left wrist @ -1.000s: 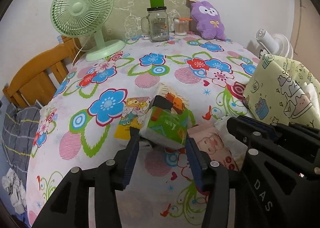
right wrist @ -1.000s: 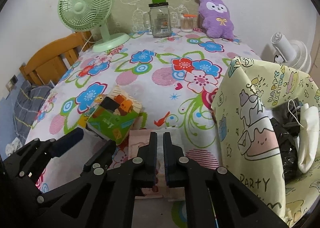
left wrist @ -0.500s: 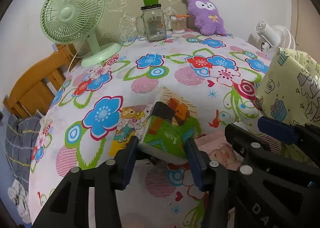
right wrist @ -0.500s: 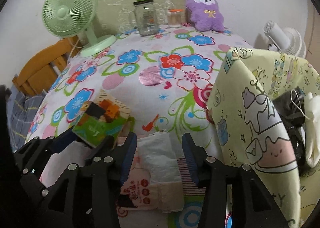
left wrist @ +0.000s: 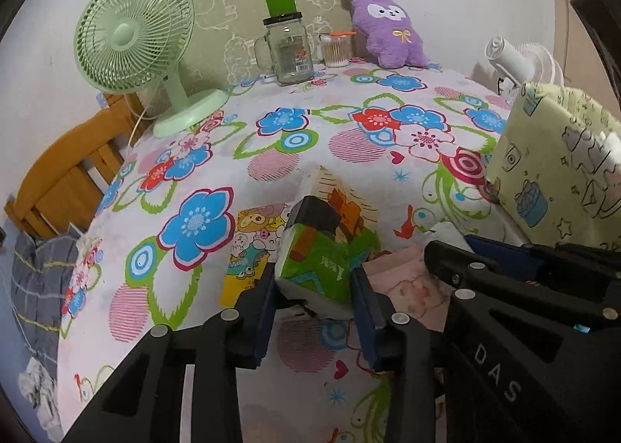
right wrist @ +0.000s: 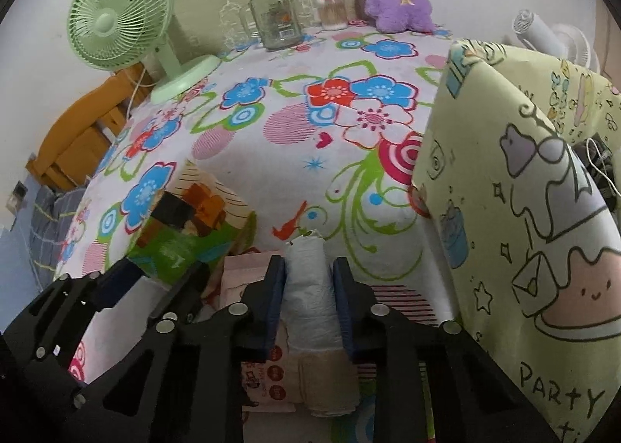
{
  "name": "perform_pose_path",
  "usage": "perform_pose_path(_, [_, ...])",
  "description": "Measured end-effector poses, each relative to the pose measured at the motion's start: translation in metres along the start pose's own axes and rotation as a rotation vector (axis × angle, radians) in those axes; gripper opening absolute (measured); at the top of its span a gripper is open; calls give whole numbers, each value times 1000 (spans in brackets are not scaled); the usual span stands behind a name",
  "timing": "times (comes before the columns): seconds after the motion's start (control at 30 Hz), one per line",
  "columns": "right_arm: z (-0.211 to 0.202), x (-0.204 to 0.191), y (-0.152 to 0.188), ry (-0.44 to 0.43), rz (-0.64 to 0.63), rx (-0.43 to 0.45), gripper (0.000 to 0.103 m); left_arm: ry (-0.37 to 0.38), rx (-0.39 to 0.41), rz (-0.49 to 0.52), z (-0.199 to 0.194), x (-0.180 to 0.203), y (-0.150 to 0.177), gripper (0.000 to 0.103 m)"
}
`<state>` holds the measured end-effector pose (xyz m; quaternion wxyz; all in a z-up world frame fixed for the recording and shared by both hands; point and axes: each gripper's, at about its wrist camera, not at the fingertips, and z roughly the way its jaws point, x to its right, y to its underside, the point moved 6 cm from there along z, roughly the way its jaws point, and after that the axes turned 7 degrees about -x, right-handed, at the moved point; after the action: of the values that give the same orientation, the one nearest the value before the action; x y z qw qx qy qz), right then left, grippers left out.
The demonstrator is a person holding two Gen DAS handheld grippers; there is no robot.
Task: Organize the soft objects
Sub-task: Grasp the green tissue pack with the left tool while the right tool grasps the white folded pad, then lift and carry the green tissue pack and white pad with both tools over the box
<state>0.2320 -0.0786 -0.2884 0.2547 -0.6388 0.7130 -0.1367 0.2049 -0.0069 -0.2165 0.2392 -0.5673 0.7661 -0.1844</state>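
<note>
My left gripper (left wrist: pixel 313 287) is shut on a green tissue pack (left wrist: pixel 324 249) and holds it just above the flowered tablecloth (left wrist: pixel 271 140). The pack also shows in the right wrist view (right wrist: pixel 190 233). My right gripper (right wrist: pixel 308 272) is shut on a white rolled plastic bag (right wrist: pixel 308 287), which lies over a pink packet (right wrist: pixel 248 280). The pink packet shows in the left wrist view (left wrist: pixel 403 284). A yellow cartoon packet (left wrist: pixel 248 245) lies under the tissue pack. A yellow-green fabric bag (right wrist: pixel 524 210) stands open at the right.
A green desk fan (left wrist: pixel 136 43), a glass jar (left wrist: pixel 289 51), a cotton swab cup (left wrist: pixel 337 49) and a purple plush toy (left wrist: pixel 392 31) stand along the far edge. A wooden chair (left wrist: pixel 66 179) is at the left, a white fan (left wrist: pixel 516 62) beyond the right edge.
My right gripper opened half a second ago and has now closed on the white bag. My left gripper has closed on the green tissue pack and lifted it slightly.
</note>
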Motion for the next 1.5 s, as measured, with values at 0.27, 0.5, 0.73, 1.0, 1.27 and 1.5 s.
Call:
perform_pose_path(0.27, [-17,-6,-3,-5,-36,32,17,1,29,-30,-18,-1,-1,28])
perform_pose_path(0.5, [-35,-10,-5,-18,-55,58,17,4,45,-55,-34,-4,-2,28])
perform_pose_path(0.73, [-56,-17,-8,-29,-85,94,17,14,70,-96,-55,-6,-4,27])
perform_pose_path(1.0, [-84,-22,-8,-42,-103,150,17,19,108,-120,-81,-6,-7,27])
perform_pose_path(1.27, [-113,-26,-9,-33,-119,206,17,40,155,-136,-107,-5,-9,27])
perform_pose_path(1.5, [-134,-26,-7,-27,-111,252,17,48,187,-120,-124,-1,-12,27])
